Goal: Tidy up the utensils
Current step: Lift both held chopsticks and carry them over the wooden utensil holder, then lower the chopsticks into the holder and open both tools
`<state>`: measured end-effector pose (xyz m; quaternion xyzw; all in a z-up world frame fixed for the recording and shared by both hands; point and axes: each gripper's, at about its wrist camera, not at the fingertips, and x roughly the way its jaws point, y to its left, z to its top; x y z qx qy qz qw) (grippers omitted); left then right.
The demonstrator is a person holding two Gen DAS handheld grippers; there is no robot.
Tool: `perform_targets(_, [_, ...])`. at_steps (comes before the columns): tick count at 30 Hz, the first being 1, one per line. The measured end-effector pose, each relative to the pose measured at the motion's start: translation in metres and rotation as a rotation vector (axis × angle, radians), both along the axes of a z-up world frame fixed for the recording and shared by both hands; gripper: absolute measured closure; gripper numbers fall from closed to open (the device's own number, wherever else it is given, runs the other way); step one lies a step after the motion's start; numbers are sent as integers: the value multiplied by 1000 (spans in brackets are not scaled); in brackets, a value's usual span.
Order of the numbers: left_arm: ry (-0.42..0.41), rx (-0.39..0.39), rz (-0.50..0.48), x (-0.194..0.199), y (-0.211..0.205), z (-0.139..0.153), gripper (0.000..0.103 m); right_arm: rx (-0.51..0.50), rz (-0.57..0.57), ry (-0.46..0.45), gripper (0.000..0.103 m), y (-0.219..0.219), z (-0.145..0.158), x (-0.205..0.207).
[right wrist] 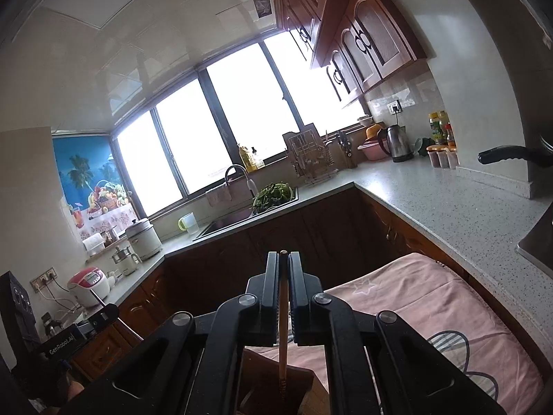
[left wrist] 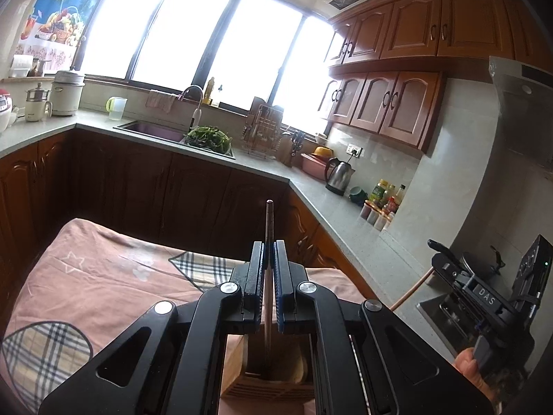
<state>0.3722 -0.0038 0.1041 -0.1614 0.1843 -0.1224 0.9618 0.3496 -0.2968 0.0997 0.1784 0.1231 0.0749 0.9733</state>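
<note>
Left gripper (left wrist: 269, 254) jaws pinch a slim, dark-tipped chopstick (left wrist: 269, 221); its lower end drops into the wooden holder (left wrist: 266, 373). Right gripper (right wrist: 283, 266) jaws likewise clamp a pale wooden chopstick (right wrist: 283, 328) over that holder (right wrist: 276, 390), which stands on pink cloth (left wrist: 103, 269).

One slim wooden chopstick (left wrist: 269, 228) stands upright, pinched between the left gripper's (left wrist: 269, 247) pads. Its lower end dips into a wooden holder (left wrist: 266, 377) below. Another chopstick (right wrist: 283, 311) sits likewise in the right gripper (right wrist: 283, 259).

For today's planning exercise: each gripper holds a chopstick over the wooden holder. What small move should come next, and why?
Probably lower both a little. The left gripper is shut on its chopstick, the right gripper on its chopstick; both lower ends already reach into the wooden holder, so easing down before opening should seat them.
</note>
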Motion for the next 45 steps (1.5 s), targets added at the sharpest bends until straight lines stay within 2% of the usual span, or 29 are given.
perform_targets(7, [54,0,29,19,-7,-49,99,-41,1,6,98,12,-43,9])
perform_targets(14, [88,36,1,24,-18,-64,99,-14,12,77,98,11,-71,17])
perform_targets(22, [120,43,-13,28,-18,-70,98,8,11,117,97,3,-72,20])
perform_targets(24, [124,52,-12,29,-19,-70,98,12,17,125,93,2,-71,21])
perform_targets(27, [132,59,-12,29,-21,-69,96,25,22,134,92,1,-70,20])
perform_targets(28, [140,59,-12,29,-20,-70,88,25,20,138,90,2,-70,20])
perform_targets(29, [150,61,-7,29,-20,-70,67,28,17,143,82,1,-70,19])
perform_targets(30, [154,57,1,27,-18,-70,56,39,18,143,73,-2,-70,17])
perform_targets(31, [154,49,11,23,-16,-70,41,54,23,137,46,-3,-70,14])
perform_targets(32, [150,38,15,18,-13,-70,39,66,25,129,25,-6,-70,11])
perform_targets(33, [152,32,11,14,-11,-70,39,73,17,121,21,-8,-70,6])
perform_targets(36, [169,25,7,-1,-3,-72,35,87,9,118,21,-13,-69,-7])
perform_targets(38, [179,25,15,-14,3,-73,31,102,12,135,21,-16,-72,-16])
perform_targets(45, [240,39,32,-60,21,-86,30,108,29,202,19,-14,-88,-53])
